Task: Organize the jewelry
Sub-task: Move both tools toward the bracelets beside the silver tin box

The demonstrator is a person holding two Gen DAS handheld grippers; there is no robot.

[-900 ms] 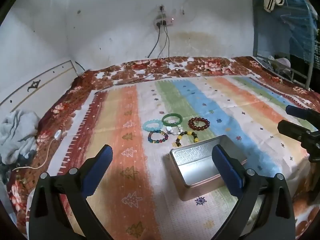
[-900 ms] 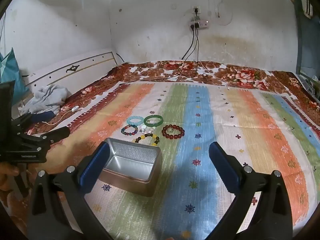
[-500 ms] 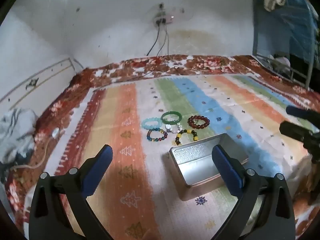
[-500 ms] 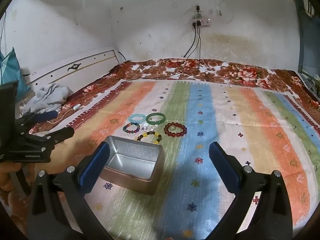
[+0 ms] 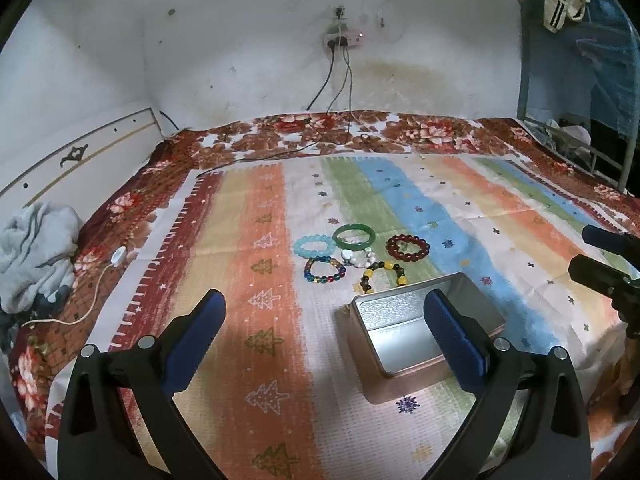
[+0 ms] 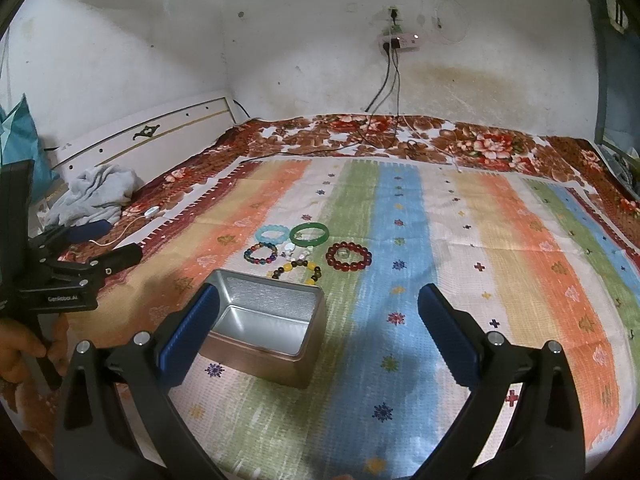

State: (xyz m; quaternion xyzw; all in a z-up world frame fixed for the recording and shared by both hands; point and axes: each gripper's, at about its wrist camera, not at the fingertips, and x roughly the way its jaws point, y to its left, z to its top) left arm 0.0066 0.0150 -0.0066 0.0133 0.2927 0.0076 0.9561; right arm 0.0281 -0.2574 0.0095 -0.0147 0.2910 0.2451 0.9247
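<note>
Nothing is picked up yet — both the left gripper (image 5: 324,312) and right gripper (image 6: 318,306) hover spread wide, empty. Next, I judge: reach past the tin (image 6: 272,316) for a bracelet (image 6: 348,257).

White plaster wall (image 5: 240,40), scuffed, with a brownish stain (image 5: 420,76) low at centre. Power strip (image 5: 344,40) mounted on the wall; dark cables (image 5: 340,80) hang from it to the bed's far edge. Bed (image 5: 440,136) under a red-brown floral cover, a striped pastel cloth (image 5: 248,240) spread on top. White headboard (image 5: 80,156) along the left edge, grey crumpled garment (image 5: 36,252) beside it. Metal frame (image 5: 576,120) at far right.
</note>
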